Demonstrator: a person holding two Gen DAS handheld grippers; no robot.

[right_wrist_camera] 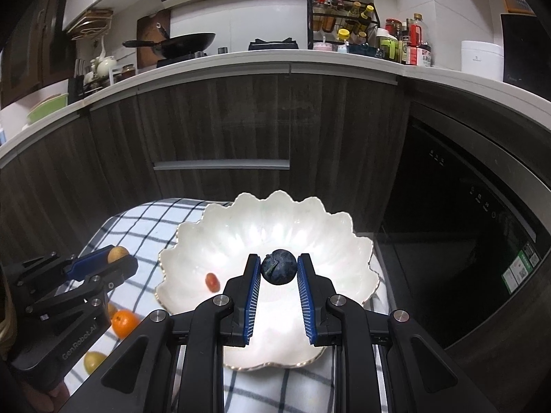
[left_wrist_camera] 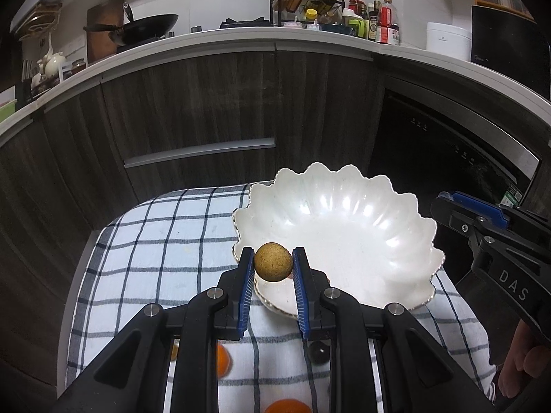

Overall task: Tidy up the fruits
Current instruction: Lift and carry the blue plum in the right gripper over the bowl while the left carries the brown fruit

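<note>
White scalloped bowl (right_wrist_camera: 261,237) sitting on the checked cloth (left_wrist_camera: 165,241), your left gripper (left_wrist_camera: 273,261) clamping a tan round fruit (left_wrist_camera: 273,261) at the bowl's near-left rim, your right gripper (right_wrist_camera: 278,266) clamping a dark plum (right_wrist_camera: 279,266) over the bowl, small red fruit (right_wrist_camera: 212,281) lying inside it.

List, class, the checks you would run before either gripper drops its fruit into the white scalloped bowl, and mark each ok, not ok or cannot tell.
1. Left gripper shut on the tan round fruit: ok.
2. Right gripper shut on the dark blue fruit: ok.
3. Dark blue fruit above the white scalloped bowl: ok.
4. Tan round fruit over the bowl's inside: not ok, it sits at the near-left rim.
5. Landing room in the bowl: ok, only a small red fruit lies there.
6. Fruit left on the checked cloth: not ok, an orange and a yellow-green fruit remain.
</note>
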